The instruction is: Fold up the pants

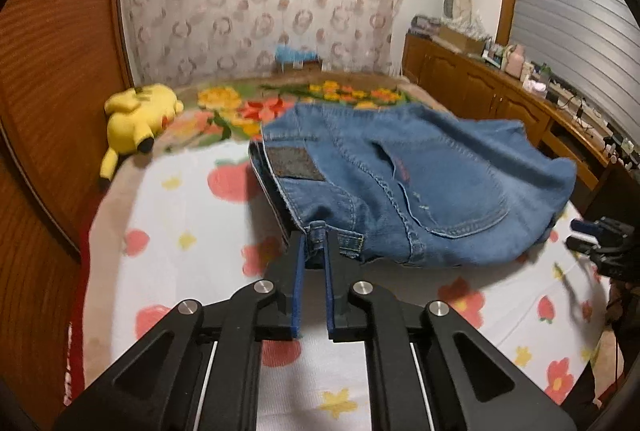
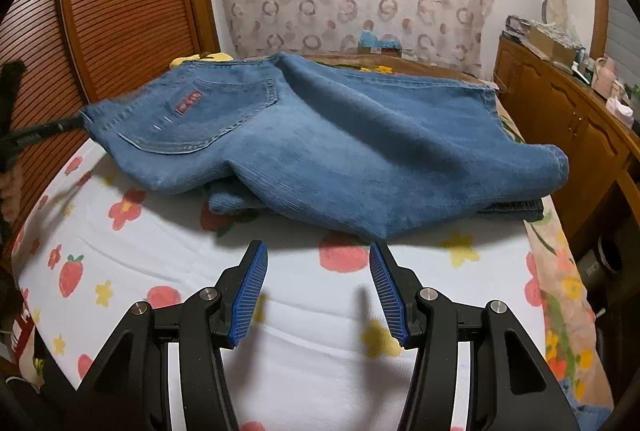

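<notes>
- Jeans (image 1: pixel 420 167) are lying bunched on a bed, over a white sheet (image 1: pixel 192 215) printed with strawberries and flowers; the waistband end is being raised off the sheet.
- Left claw (image 1: pixel 314 243) is pinching a belt loop (image 1: pixel 318 231) at the waistband, its blue pads pressed together on the denim.
- Right claw (image 2: pixel 318 263) is hovering just short of the near fold of the jeans, its ribbed blue pads (image 2: pixel 250 295) standing spread and gripping nothing.
- Back pocket (image 2: pixel 208 119) with its small red tag is facing up near the lifted end.
- Yellow plush toy (image 1: pixel 136 123) is lying at the bed's far left corner, well apart from the denim.
- Wooden sideboard (image 1: pixel 500 95) is running along the right wall.
</notes>
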Motion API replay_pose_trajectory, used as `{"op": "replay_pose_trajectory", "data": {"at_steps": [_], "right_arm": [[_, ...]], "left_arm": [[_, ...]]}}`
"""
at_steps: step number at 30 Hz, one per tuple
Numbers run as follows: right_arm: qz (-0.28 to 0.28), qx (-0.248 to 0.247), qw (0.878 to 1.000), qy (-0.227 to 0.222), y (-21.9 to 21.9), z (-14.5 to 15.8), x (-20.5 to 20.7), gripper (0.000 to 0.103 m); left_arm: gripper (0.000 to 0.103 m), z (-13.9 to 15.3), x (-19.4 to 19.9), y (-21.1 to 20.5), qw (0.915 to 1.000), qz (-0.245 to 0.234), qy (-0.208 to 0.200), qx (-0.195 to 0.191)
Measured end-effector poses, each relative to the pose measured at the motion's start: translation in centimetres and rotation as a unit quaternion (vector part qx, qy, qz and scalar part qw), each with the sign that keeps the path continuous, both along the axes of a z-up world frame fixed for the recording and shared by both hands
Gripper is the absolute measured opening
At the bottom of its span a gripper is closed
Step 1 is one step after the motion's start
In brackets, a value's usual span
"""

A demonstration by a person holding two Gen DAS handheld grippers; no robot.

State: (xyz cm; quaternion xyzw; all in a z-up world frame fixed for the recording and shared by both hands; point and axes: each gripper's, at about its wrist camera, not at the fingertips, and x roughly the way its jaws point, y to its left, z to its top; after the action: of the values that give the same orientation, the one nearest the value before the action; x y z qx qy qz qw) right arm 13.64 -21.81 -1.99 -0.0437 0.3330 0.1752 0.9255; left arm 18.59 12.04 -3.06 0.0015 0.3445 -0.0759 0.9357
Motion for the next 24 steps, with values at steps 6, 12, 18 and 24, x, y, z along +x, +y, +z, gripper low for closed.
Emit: {"op": "replay_pose_trajectory", "data": {"at_steps": [6, 12, 18, 24], "right_arm": [[-0.006, 0.001, 1.000, 0.003, -0.4, -0.3, 0.5, 0.055], [-0.008, 0.008, 1.000, 0.001, -0.5, -0.3, 0.2, 0.055], [-0.009, 0.015, 1.000, -0.003, -0.6, -0.4, 0.1, 0.055], [-0.011, 0.017, 1.000, -0.004, -0.6, -0.6, 0.0, 0.055]], "left_arm": [[0.009, 3.3, -1.6, 0.5, 0.9989, 0.007, -0.047, 0.003], [0.009, 5.1, -2.6, 2.4, 0.9970, 0.032, -0.069, 0.014], [0.009, 3.8, -3.4, 5.6, 0.9963, 0.066, -0.055, 0.010], [0.009, 0.8, -3.9, 6.9, 0.9973, 0.070, -0.021, 0.000]]}}
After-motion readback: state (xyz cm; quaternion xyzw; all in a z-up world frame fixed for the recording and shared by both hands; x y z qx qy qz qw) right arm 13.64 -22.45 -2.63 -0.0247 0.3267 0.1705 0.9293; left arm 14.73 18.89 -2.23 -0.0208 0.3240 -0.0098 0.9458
